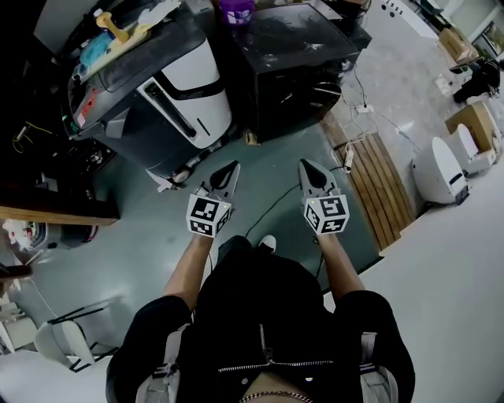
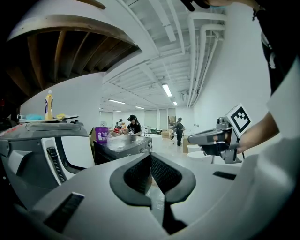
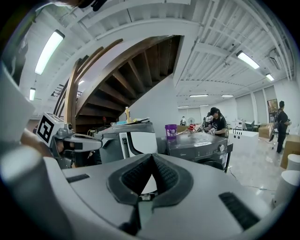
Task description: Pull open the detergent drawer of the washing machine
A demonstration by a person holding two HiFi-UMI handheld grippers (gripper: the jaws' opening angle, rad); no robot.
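The left tongs (image 1: 234, 165) and the right tongs (image 1: 304, 164) are both holding their jaws fully together with nothing between them, hovering side by side above the floor (image 1: 150, 236). The dark washing machine (image 1: 291, 71) is standing ahead, well apart from them, beside a white machine (image 1: 193, 86). Its detergent drawer is too dark and small to make out. The head view's top edge is cutting off a purple cup (image 1: 236, 11) on its lid.

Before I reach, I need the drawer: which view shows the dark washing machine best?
Right gripper view: the washing machine shows its front panel and knob. Head view: mainly its top; left gripper view: top, one corner.
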